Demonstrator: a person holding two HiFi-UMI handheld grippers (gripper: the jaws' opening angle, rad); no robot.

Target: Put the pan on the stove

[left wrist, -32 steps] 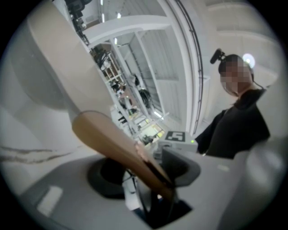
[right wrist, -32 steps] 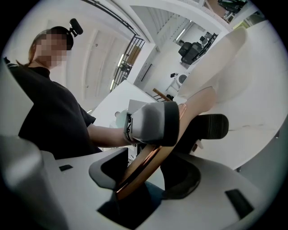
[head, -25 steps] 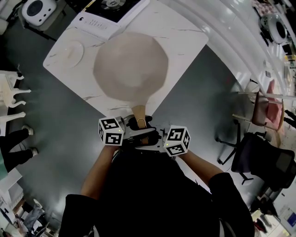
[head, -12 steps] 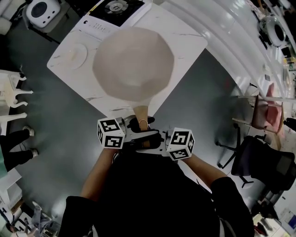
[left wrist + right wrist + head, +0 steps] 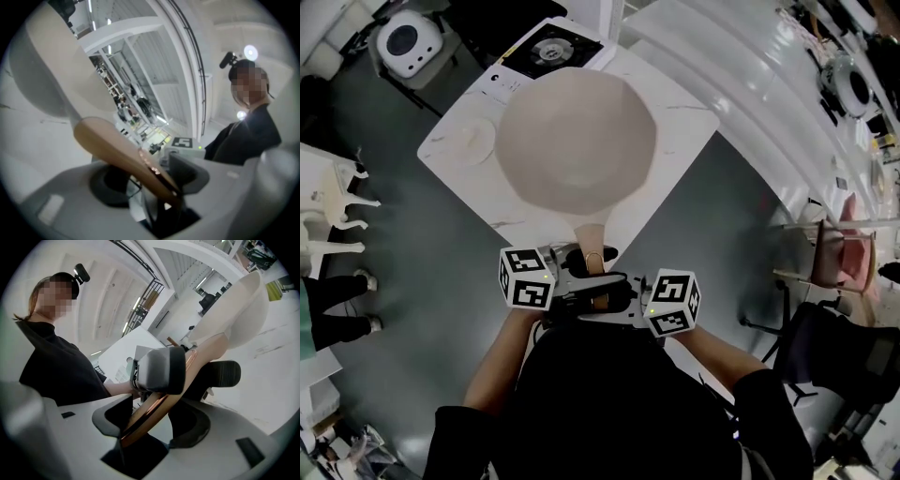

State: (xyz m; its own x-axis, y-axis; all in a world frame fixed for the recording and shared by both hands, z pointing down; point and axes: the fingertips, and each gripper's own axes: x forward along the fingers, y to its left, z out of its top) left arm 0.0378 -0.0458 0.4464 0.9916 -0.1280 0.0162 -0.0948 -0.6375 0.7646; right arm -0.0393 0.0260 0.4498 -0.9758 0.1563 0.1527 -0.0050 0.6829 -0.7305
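Note:
A beige pan (image 5: pixel 577 141) hangs above the white table (image 5: pixel 680 103), its far rim overlapping the near edge of the black-topped stove (image 5: pixel 548 52). Its wooden handle (image 5: pixel 592 246) points back toward me. My left gripper (image 5: pixel 579 274) is shut on the handle, and my right gripper (image 5: pixel 607 296) is shut on it just behind. In the left gripper view the handle (image 5: pixel 117 150) runs between the jaws up to the pan bowl (image 5: pixel 42 70). The right gripper view shows the handle (image 5: pixel 161 397) between its jaws too, with the pan (image 5: pixel 241 305) beyond.
A pale round plate (image 5: pixel 473 141) lies on the table left of the pan. A white round appliance (image 5: pixel 408 42) sits on the floor at top left. White chair legs (image 5: pixel 328 202) and someone's feet (image 5: pixel 342 300) are at the left, dark office chairs (image 5: pixel 844 347) at the right.
The pan, still held by both grippers, has come nearer the stove. The stove and table have slid down into view, and the pan's far rim now reaches the stove's near edge.

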